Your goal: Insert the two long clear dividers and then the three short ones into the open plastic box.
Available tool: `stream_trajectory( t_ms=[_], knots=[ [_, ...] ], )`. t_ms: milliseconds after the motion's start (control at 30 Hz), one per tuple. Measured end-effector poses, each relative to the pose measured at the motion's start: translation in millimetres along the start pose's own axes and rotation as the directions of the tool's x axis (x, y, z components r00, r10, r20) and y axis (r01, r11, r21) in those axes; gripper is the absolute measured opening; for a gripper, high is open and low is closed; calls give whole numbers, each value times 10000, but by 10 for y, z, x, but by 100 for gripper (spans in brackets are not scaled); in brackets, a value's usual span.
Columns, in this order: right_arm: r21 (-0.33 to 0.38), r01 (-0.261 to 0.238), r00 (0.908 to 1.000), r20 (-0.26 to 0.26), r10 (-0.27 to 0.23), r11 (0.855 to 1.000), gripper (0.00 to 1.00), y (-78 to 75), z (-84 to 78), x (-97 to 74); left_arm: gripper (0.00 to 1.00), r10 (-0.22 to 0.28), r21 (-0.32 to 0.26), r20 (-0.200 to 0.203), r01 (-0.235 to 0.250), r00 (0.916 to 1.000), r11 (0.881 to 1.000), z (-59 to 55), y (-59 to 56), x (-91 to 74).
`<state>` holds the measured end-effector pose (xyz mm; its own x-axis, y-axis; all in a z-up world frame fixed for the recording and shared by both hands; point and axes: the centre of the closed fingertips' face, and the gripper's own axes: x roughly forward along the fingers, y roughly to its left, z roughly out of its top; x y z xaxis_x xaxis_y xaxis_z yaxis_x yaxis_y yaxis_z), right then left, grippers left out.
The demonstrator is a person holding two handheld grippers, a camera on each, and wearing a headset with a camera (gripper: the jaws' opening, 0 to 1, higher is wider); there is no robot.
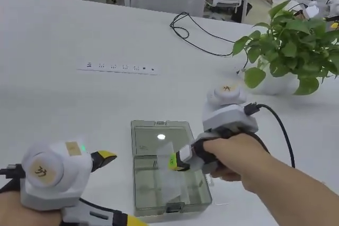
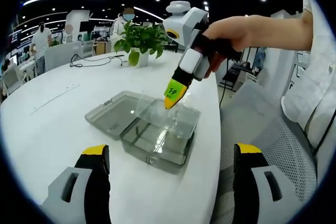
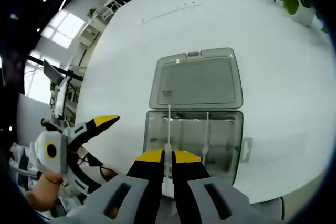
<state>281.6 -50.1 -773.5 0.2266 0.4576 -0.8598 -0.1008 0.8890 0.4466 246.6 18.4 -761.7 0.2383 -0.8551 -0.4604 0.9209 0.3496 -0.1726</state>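
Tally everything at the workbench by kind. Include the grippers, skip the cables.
grippers: 2, the left gripper and the right gripper
plastic box: 1
clear dividers: 2 that I can make out, one in the right gripper's jaws, one standing in the box
potted plant: 1
power strip: 1
total: 7

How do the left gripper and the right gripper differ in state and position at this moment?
The left gripper has its jaws wide apart and holds nothing; the right gripper is shut on a clear divider. The left gripper hangs beside the open plastic box, over bare table; the right gripper is above the box, with the divider pointing down toward it. Both have yellow-tipped jaws.
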Motion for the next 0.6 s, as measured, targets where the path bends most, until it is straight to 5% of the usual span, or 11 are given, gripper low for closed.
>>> stream_trajectory(
  t_ms=[600],
  knots=[
    [-263, 484, 9985, -242, -491, 9985, 7, -77, -55, 150, 100, -35, -248, 15, 35, 10000, 9997, -63, -30, -8]
  ],
)
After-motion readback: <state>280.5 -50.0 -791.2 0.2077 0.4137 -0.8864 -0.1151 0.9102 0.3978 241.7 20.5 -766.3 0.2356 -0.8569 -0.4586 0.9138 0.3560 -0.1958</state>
